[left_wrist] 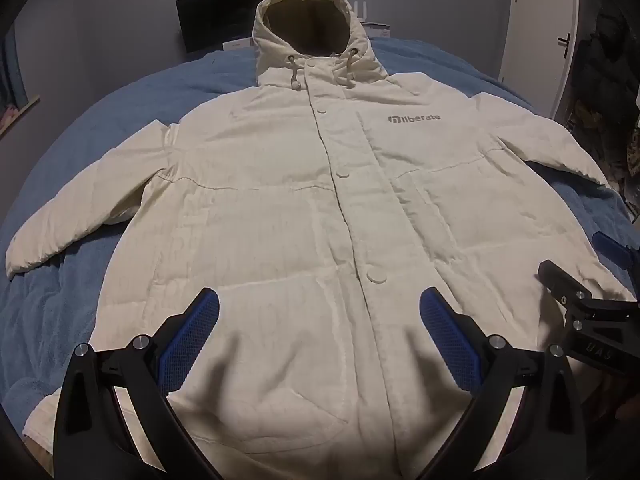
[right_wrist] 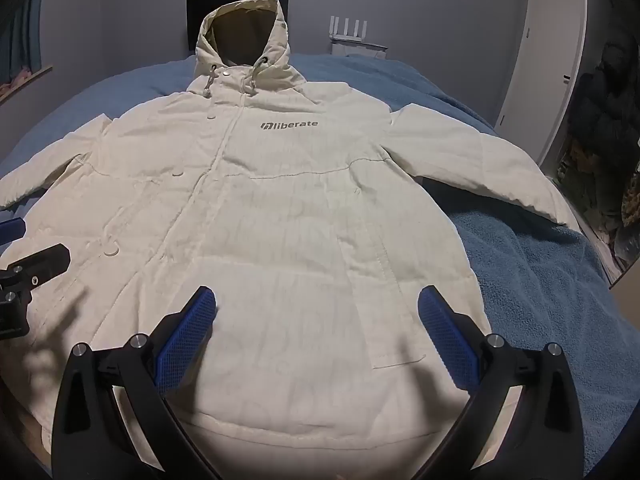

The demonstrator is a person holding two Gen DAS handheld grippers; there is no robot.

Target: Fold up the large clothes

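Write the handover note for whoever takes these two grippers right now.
Left gripper: open, empty, above the jacket's lower front.
Right gripper: open, empty, above the hem on its own side.
Jacket: white, hooded, lying face up and snapped shut on the blue blanket, both sleeves spread out, hood at the far end.
Done: jacket laid out flat.
Left: every fold; probably sleeves in first, then the body.

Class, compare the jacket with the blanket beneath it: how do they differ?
The jacket is cream; the blanket is blue. The jacket looks smooth and quilted, with snaps and a logo; the blanket looks fluffy and plain. The jacket lies on top; the blanket extends beyond it. Both lie spread flat.
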